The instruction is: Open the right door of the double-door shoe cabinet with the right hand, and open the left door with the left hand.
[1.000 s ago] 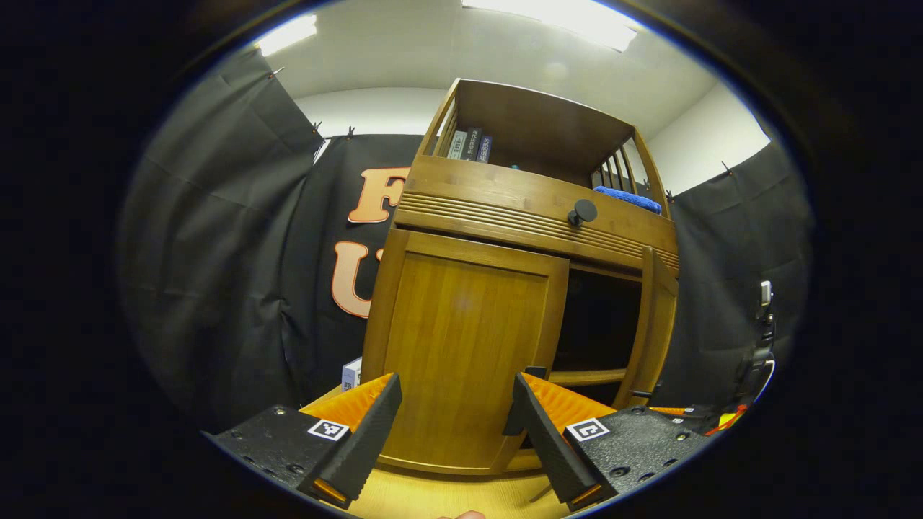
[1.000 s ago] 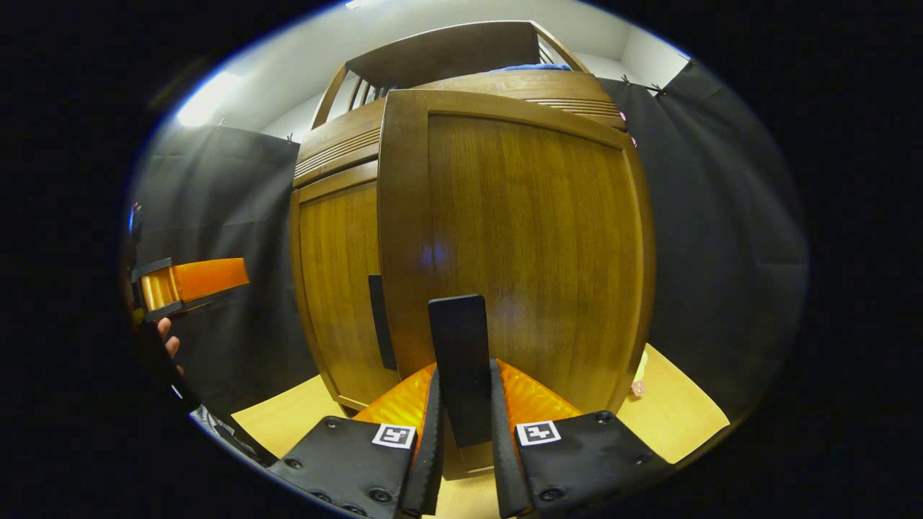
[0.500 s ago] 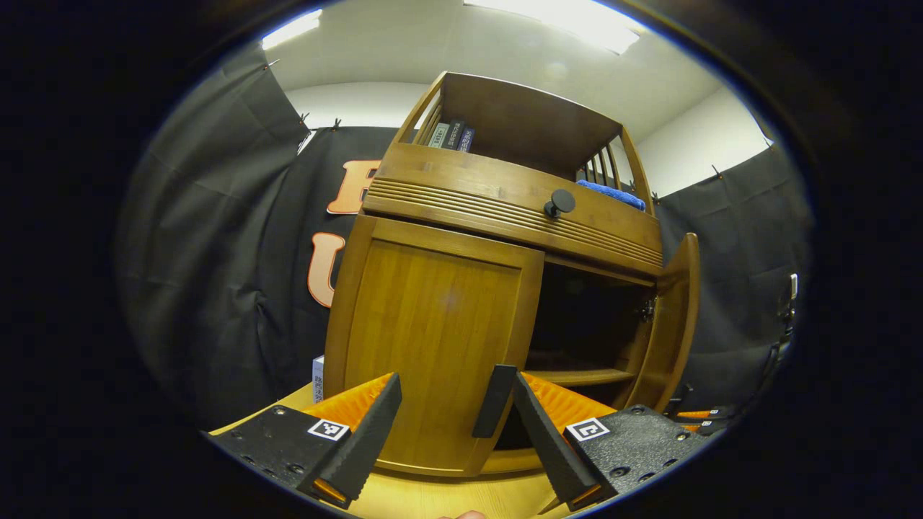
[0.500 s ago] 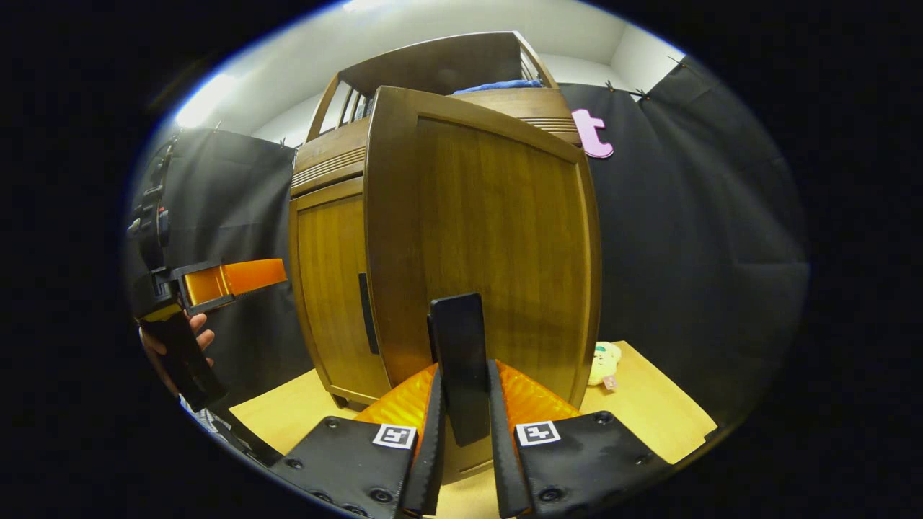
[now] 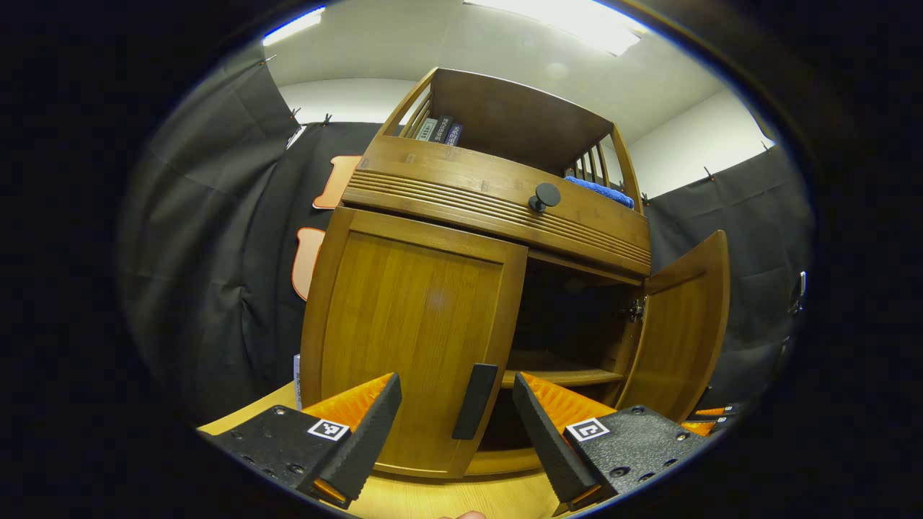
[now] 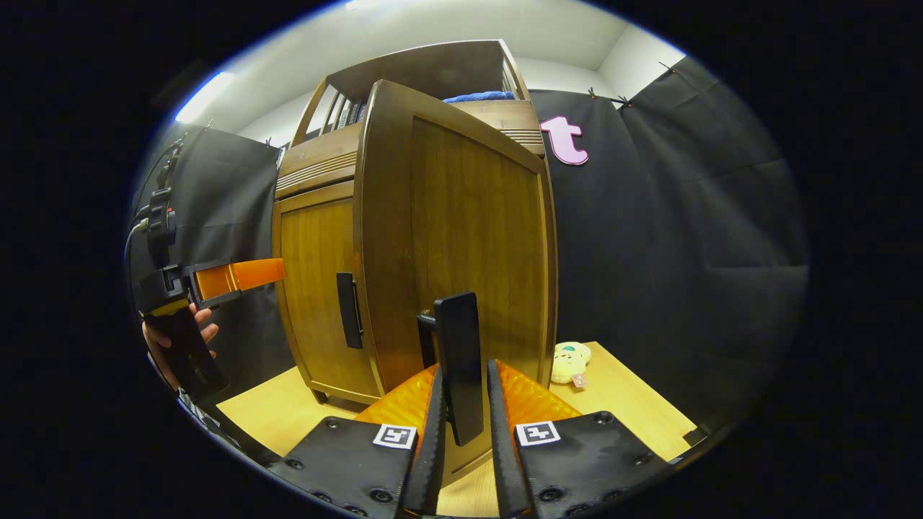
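Shoe cabinet [image 5: 497, 209] of warm brown wood stands on a light wooden floor [image 5: 447, 497] in front of the black cloth wall, with an open shelf on top and a grooved band with a round black knob [image 5: 545, 195] under it.

In the left gripper view, the left door [image 5: 411, 331] is shut and flat against the front. Its black handle [image 5: 474, 401] is a slim bar with the long axis upright, slightly tilted, near the door's right edge. The left gripper [image 5: 454, 432] is wide open and holds nothing; the handle sits between its fingers but apart from both. To the right the dark inside with one shelf board [image 5: 570, 376] is visible, and farther right the right door [image 5: 681, 324] stands swung outward on its hinge.

In the right gripper view, the left gripper [image 6: 231, 277] and the hand [image 6: 177, 339] holding it are at the far left. The right door's [image 6: 461, 238] face points toward the camera, its long axis upright. The right gripper [image 6: 463, 432] is closed on this door's handle [image 6: 458, 364], both fingers pressing the upright black bar. A small plush toy [image 6: 570, 362] lies on the floor to the right.
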Demonstrator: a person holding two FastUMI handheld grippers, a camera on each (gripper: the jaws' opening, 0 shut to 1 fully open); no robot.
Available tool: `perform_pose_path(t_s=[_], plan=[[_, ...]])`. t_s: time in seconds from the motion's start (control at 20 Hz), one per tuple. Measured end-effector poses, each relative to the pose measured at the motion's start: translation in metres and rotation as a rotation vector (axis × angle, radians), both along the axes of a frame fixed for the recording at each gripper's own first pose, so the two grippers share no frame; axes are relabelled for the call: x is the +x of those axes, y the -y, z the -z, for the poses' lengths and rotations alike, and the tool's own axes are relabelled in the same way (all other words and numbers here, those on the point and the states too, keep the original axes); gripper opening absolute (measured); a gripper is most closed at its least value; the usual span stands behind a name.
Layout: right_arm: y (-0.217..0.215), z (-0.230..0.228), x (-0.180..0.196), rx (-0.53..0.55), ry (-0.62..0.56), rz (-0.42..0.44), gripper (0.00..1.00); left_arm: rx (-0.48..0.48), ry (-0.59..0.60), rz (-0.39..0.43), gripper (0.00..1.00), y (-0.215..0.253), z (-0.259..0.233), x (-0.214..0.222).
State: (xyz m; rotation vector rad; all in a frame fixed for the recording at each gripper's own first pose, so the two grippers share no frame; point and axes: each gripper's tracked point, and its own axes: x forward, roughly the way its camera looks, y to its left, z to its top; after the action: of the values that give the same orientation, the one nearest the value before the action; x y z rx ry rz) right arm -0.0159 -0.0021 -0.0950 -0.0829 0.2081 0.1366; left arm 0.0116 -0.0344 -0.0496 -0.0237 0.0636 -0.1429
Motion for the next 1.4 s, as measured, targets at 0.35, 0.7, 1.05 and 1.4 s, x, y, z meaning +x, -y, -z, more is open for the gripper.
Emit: perform_pose_path(t_s=[0.35, 0.7, 1.05, 1.4], plan=[[0.027, -0.001, -0.012, -0.001, 0.005, 0.058, 0.32, 0.0, -0.004, 0.011, 0.91, 0.007, 0.003, 0.003], [0.048, 0.001, -0.018, -0.018, 0.001, 0.107, 0.32, 0.007, -0.003, 0.03, 0.91, 0.015, 0.004, 0.003], [0.094, 0.002, -0.017, -0.061, 0.003, 0.21, 0.29, 0.012, -0.009, 0.028, 0.94, 0.015, 0.007, 0.004], [0.129, -0.002, -0.019, -0.017, -0.01, 0.142, 0.29, 0.017, -0.005, 0.026, 0.98, 0.013, 0.005, 0.004]])
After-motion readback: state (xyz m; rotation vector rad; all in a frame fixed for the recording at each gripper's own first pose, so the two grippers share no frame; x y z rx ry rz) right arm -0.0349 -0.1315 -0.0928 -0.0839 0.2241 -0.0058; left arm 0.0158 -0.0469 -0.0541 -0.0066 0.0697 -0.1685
